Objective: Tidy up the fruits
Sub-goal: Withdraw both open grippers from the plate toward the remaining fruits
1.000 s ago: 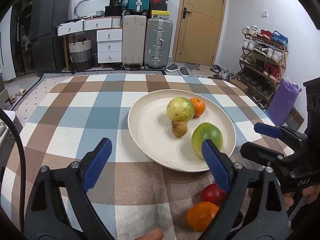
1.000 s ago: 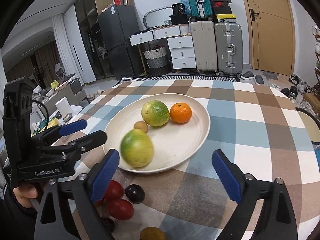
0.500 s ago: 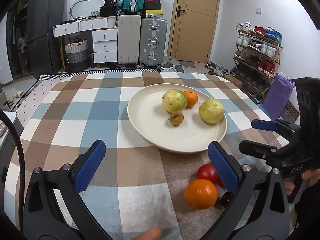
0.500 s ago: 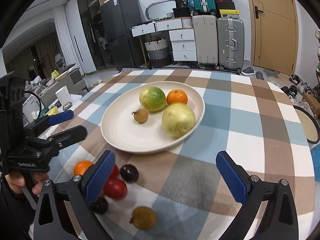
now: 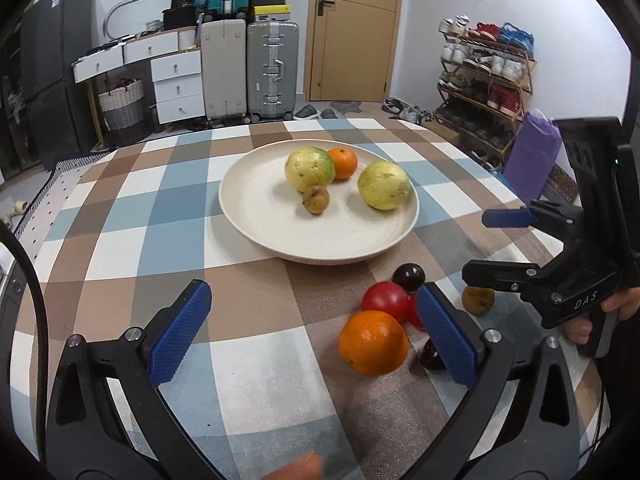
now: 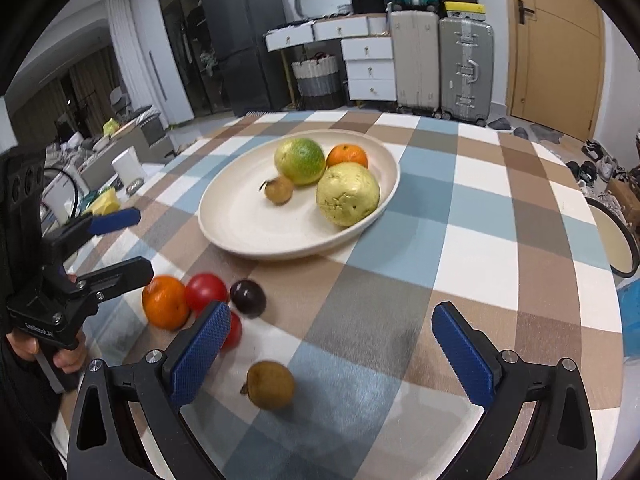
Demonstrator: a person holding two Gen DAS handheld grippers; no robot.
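A cream plate (image 5: 256, 216) (image 6: 232, 232) on the checked tablecloth holds a green-yellow citrus (image 5: 309, 169) (image 6: 300, 161), a small orange (image 5: 342, 163) (image 6: 347, 156), a yellow-green fruit (image 5: 384, 185) (image 6: 347, 193) and a small brown fruit (image 5: 316, 199) (image 6: 279, 189). In front of the plate lie an orange (image 5: 373, 342) (image 6: 165, 302), red fruits (image 5: 385, 299) (image 6: 206, 291), a dark plum (image 5: 408, 277) (image 6: 248, 297) and a brown fruit (image 5: 477, 300) (image 6: 270, 385). My left gripper (image 5: 312, 336) (image 6: 120, 240) is open and empty, left of the orange. My right gripper (image 6: 332, 352) (image 5: 492, 244) is open and empty above the loose brown fruit.
The table edge curves round at right and near side. Behind the table stand suitcases (image 5: 248, 68), white drawers (image 5: 176, 80), a wicker basket (image 5: 122, 108), a door (image 5: 352, 28) and a shoe rack (image 5: 484, 76). A purple bag (image 5: 530, 152) sits to the right.
Both grippers have pulled back toward me from the plate, still open. The yellow-green fruit has moved from the plate's near edge to its right side and rolled its yellow side up.
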